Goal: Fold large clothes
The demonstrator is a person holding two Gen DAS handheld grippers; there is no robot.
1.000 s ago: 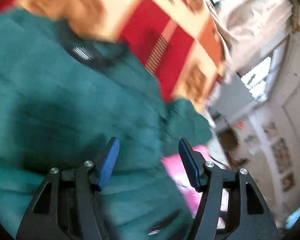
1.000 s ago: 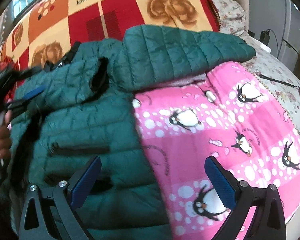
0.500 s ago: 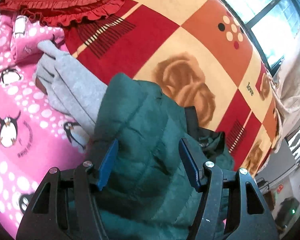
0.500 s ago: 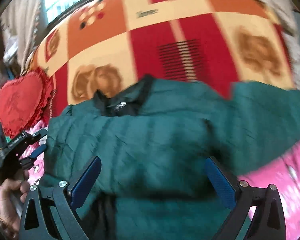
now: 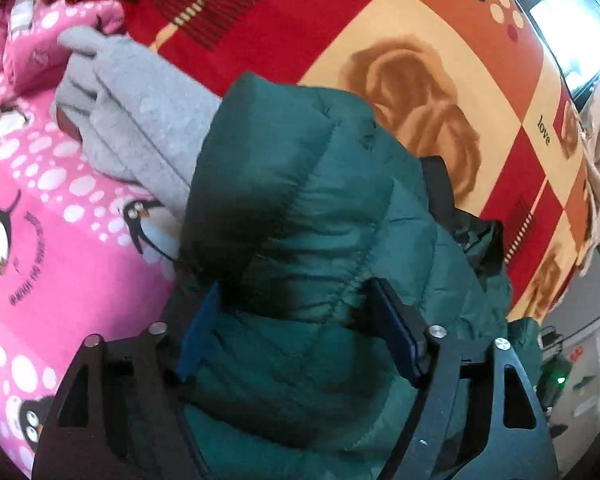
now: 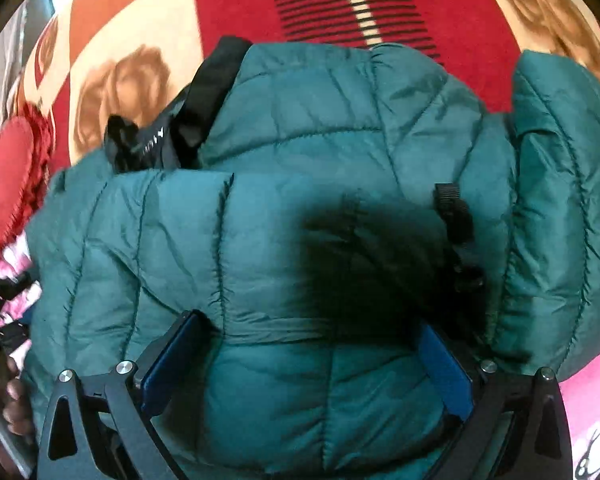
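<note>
A dark green puffer jacket (image 5: 331, 184) lies on the bed, its black collar (image 6: 204, 96) toward the red blanket. My left gripper (image 5: 296, 320) is pushed down over a puffy fold at the jacket's shoulder edge. Its jaws are opening, with the fold bulging between the blue pads (image 5: 198, 332). My right gripper (image 6: 309, 326) stands wide open, low over the jacket's (image 6: 339, 128) chest just below the collar, with padded fabric filling the gap. A folded sleeve (image 6: 559, 200) lies to the right of it.
A grey garment (image 5: 132, 96) lies beside the jacket on the pink penguin blanket (image 5: 52, 240). A red and orange rose blanket (image 5: 379, 20) covers the far side. A red heart cushion (image 6: 4, 184) sits at the left, and a hand (image 6: 4, 400) shows below it.
Both grippers swung toward the collar end and dropped onto the jacket. The left jaws stand wider than before, now with a jacket fold between them. The right jaws kept their width.
</note>
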